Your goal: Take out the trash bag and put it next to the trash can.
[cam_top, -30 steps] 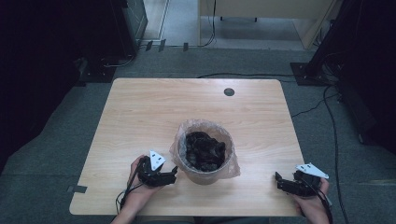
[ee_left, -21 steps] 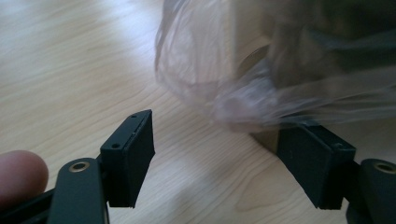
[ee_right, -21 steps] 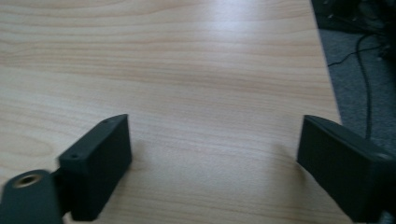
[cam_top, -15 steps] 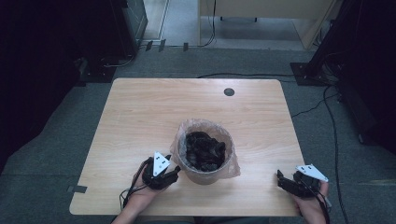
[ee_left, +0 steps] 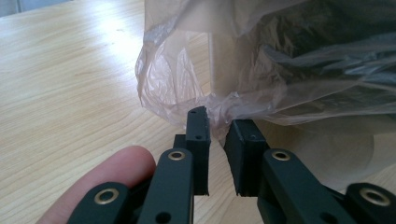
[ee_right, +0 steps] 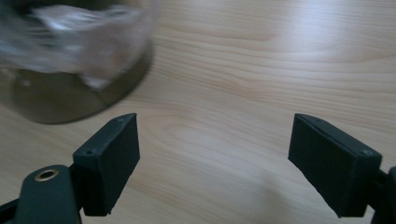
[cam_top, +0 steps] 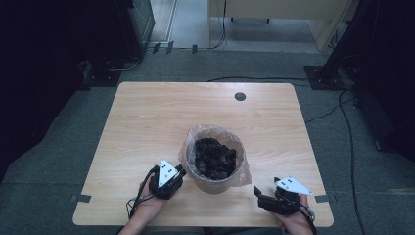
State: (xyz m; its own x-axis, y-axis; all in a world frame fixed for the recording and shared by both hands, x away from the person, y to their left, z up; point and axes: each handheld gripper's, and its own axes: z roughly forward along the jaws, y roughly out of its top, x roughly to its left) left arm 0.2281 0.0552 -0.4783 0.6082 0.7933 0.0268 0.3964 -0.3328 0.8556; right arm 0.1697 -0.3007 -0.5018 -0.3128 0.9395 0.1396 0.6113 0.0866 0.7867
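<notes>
One bucket (cam_top: 214, 177) lined with a clear plastic bag (ee_left: 187, 79) sits near the front middle of the surface (cam_top: 147, 117), full of dark scraps. My left gripper (ee_left: 215, 133) has just been closing, its fingers narrow, pinching the bag's hanging edge. My right gripper (ee_right: 215, 158) hovers apart, fingers wide and empty.

In the right gripper view, the bucket (ee_right: 70, 100) up and to the left of the right gripper (ee_right: 215, 163) is blurred, and its plastic liner (ee_right: 88, 28) is smeared and cut off by the top edge. In the left gripper view, the liner's hem (ee_left: 217, 109) just ahead of the left gripper (ee_left: 219, 140) is seen between the pads, but whether it is pinched cannot be told. The dark contents (ee_left: 327, 51) are veiled by plastic and unidentifiable. In the high view, both forearms are cut off by the bottom edge.
</notes>
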